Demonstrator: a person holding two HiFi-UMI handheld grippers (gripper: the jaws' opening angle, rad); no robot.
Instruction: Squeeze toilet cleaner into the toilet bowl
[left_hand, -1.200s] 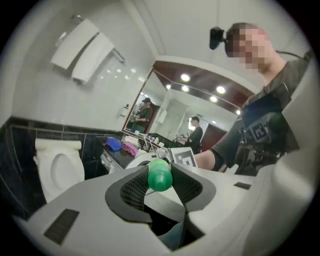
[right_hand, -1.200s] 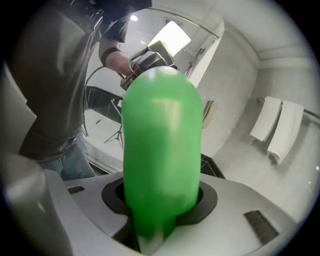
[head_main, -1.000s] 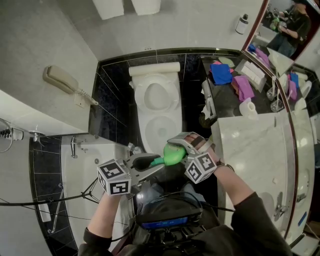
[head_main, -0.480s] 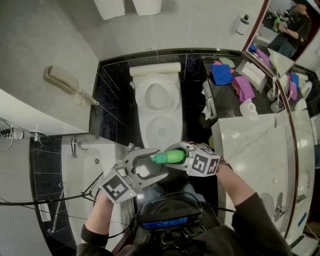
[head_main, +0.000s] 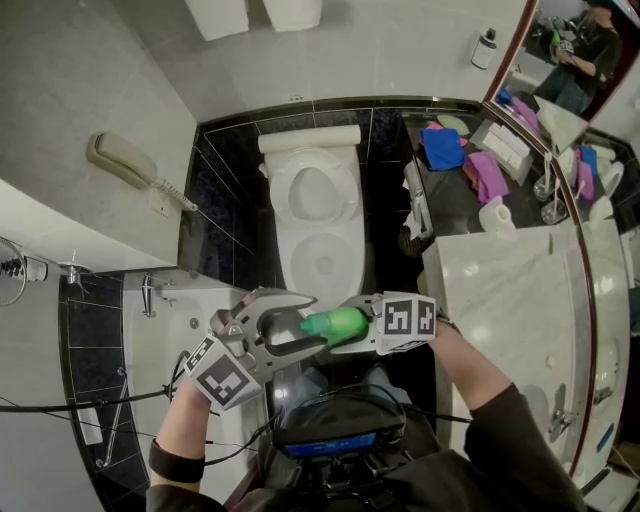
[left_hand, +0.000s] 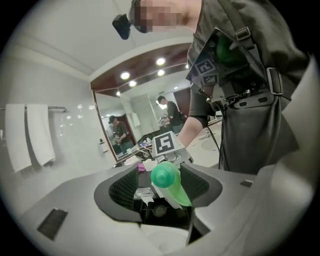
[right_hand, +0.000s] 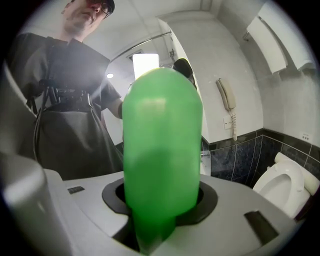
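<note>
A green toilet-cleaner bottle (head_main: 335, 322) lies level over my lap, its rounded tip pointing left. My right gripper (head_main: 362, 328) is shut on its body; in the right gripper view the bottle (right_hand: 161, 150) fills the space between the jaws. My left gripper (head_main: 303, 322) is open around the tip. Its jaws spread wide and have just been closing a little, and the pads (left_hand: 122, 187) stand clear of the bottle's tip (left_hand: 166, 177). The white toilet (head_main: 318, 235) stands ahead of both grippers.
A wall phone (head_main: 125, 160) hangs at the left. A marble counter (head_main: 500, 300) runs along the right, with blue (head_main: 440, 147) and purple cloths (head_main: 487, 175) at its far end. A white tub (head_main: 165, 335) sits at the lower left.
The left gripper let go of the bottle's tip, opened wide and rolled. The right gripper rolled and carried the bottle left, so it now lies level.
</note>
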